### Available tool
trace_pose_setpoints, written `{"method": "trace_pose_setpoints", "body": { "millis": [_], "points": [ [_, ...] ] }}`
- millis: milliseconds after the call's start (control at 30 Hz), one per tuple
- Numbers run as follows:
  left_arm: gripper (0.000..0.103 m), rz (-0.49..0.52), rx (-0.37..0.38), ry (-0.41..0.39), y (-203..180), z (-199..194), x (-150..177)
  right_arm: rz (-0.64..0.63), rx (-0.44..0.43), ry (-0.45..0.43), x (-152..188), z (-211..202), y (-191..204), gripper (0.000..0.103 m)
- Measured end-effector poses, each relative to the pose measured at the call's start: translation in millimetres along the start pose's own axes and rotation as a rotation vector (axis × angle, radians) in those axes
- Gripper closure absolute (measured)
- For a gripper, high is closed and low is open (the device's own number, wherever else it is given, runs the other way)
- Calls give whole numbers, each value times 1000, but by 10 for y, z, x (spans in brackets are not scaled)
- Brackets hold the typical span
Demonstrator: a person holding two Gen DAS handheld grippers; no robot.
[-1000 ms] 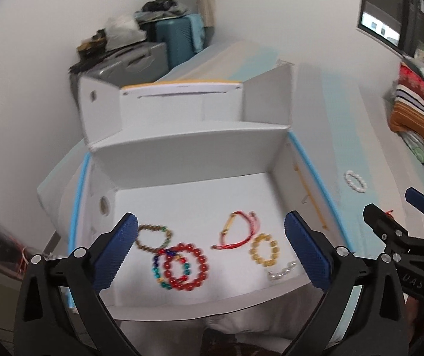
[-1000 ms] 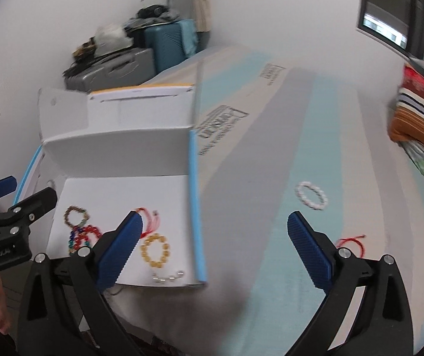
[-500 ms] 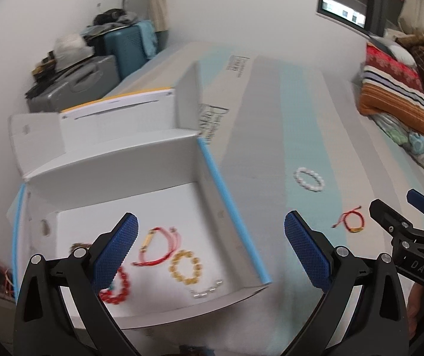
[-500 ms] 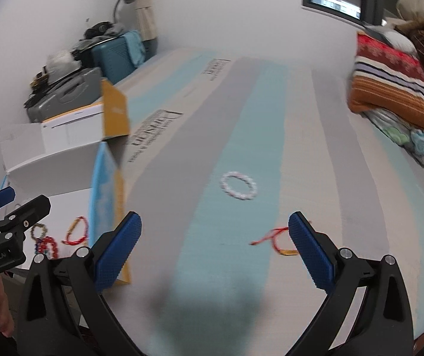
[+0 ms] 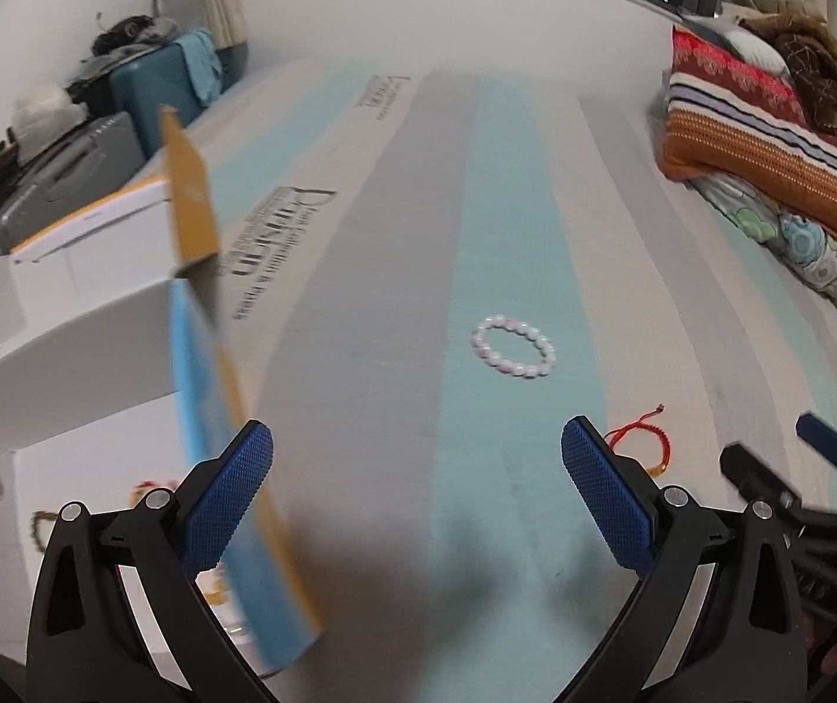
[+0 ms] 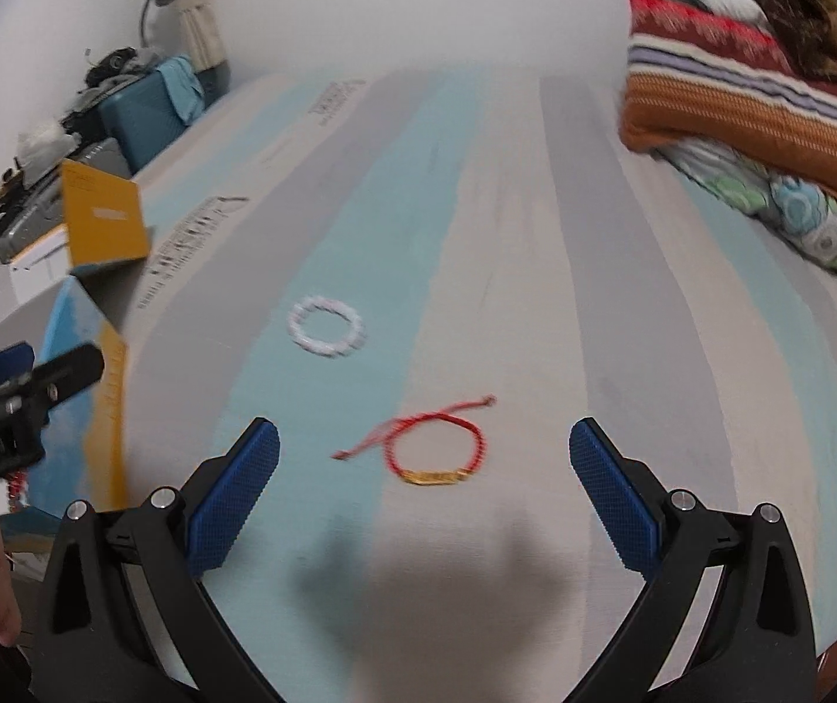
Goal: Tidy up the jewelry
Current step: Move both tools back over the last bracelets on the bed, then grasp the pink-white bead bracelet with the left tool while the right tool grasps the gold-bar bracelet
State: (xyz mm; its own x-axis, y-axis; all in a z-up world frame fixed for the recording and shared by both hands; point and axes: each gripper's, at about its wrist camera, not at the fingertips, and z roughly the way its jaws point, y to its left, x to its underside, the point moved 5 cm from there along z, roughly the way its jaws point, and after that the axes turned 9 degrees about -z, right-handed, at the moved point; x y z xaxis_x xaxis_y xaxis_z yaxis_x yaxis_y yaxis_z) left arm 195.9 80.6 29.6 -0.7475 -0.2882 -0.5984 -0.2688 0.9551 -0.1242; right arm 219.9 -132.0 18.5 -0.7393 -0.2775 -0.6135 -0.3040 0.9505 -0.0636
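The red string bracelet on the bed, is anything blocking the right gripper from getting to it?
Nothing visible does. The red string bracelet lies alone on bare mattress, straight ahead of the open right gripper. The white bead bracelet sits farther away, to the left, and the box stands off at the left edge.

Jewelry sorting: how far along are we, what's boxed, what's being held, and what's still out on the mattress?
Done: several bracelets already lie inside the white box, glimpsed at its floor. In hand: nothing; the left gripper and the right gripper are both open and empty. Left: the white bead bracelet and the red cord bracelet remain on the striped mattress, the red one lying just ahead of the right fingers.
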Motion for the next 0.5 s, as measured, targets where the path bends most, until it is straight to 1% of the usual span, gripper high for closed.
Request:
{"method": "trace_pose_setpoints", "body": {
  "millis": [200, 367, 500],
  "points": [
    [6, -18, 6, 63, -236, 559, -32, 32, -13, 63, 217, 377, -250, 8],
    [6, -45, 14, 103, -292, 996, -70, 51, -45, 131, 338, 692, -326, 8],
    [6, -48, -11, 135, -308, 1336, -111, 60, -60, 162, 392, 878, -347, 8]
  ]
}}
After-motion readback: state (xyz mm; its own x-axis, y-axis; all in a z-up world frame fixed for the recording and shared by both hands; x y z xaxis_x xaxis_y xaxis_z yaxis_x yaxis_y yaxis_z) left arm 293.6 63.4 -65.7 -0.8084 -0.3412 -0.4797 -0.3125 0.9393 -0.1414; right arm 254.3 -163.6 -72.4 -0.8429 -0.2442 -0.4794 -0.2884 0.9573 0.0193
